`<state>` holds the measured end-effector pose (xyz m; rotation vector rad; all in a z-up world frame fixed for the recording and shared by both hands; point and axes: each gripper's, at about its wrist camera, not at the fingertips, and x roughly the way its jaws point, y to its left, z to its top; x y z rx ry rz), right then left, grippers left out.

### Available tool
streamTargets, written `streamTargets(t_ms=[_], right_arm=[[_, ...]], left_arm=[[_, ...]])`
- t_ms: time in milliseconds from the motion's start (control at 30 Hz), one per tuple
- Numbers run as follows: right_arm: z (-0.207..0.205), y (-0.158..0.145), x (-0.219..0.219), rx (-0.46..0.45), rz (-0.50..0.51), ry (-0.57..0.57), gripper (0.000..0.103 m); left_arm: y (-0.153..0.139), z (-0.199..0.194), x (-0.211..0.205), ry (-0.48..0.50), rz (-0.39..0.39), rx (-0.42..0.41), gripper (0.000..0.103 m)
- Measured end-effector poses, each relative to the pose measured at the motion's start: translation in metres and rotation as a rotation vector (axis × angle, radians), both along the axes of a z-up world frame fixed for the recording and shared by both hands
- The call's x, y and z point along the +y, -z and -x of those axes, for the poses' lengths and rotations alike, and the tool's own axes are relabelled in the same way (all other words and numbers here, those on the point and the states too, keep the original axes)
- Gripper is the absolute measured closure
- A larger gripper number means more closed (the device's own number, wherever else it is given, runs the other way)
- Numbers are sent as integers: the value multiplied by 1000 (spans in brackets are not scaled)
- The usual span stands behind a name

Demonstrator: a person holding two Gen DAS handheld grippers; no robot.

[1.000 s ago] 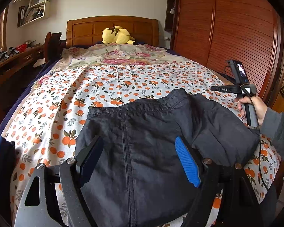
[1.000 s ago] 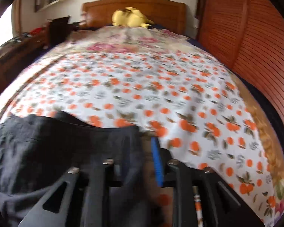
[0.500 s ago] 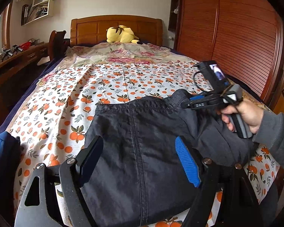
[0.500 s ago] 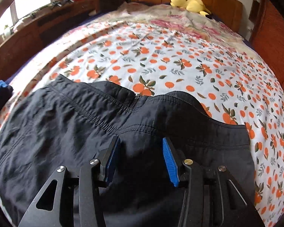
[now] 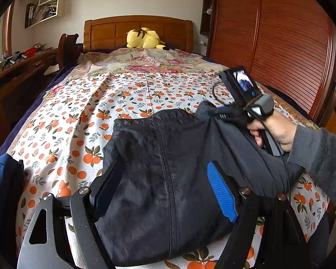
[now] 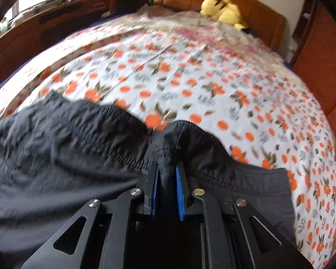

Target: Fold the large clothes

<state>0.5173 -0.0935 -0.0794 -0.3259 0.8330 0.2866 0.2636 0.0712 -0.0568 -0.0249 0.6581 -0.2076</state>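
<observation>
A large dark grey garment (image 5: 168, 179) with an elastic waistband lies on the near end of the bed, on an orange-print sheet (image 5: 114, 103). My left gripper (image 5: 165, 186) is open, its blue-padded fingers (image 5: 221, 192) spread wide just above the garment's near part. My right gripper (image 6: 166, 177) is shut on a bunched fold of the garment (image 6: 78, 148) at its waistband edge. In the left wrist view the right gripper (image 5: 221, 113) shows at the garment's far right corner, held by a hand, and lifts the cloth there.
A yellow plush toy (image 5: 143, 39) lies by the wooden headboard (image 5: 114, 29). A floral cover (image 5: 150, 60) lies over the far half of the bed. A wooden wardrobe (image 5: 280, 33) stands on the right, a desk (image 5: 18, 65) on the left. A blue garment (image 5: 2, 186) lies at the near left.
My right gripper moved left onto the garment's waistband and shut on a fold of it, pulling the cloth up. My left gripper stayed open above the garment.
</observation>
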Motion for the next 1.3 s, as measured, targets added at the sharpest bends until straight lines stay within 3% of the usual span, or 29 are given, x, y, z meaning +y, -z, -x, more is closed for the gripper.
streamTargets(t_ms=[133, 267, 367, 500, 800, 1033, 1167, 1300], right_arm=[[11, -7, 1, 31, -22, -11, 78], [41, -27, -15, -4, -69, -71, 58], [72, -35, -29, 25, -74, -106, 53], [122, -35, -52, 6, -56, -101, 51], [210, -13, -125, -18, -50, 50, 51], [229, -8, -159, 10, -50, 146, 51], [229, 21, -178, 81, -156, 182, 51], [234, 21, -176, 57, -189, 197, 51]], left_arm=[[2, 0, -3, 6, -7, 4, 24], [1, 1, -5, 13, -4, 3, 24], [1, 2, -8, 23, -3, 4, 24], [1, 4, -12, 27, -6, 2, 24], [9, 4, -16, 29, -9, 21, 24], [9, 10, -24, 50, -15, 22, 24], [12, 17, -30, 58, -14, 20, 24], [18, 25, -36, 54, -35, 33, 24]])
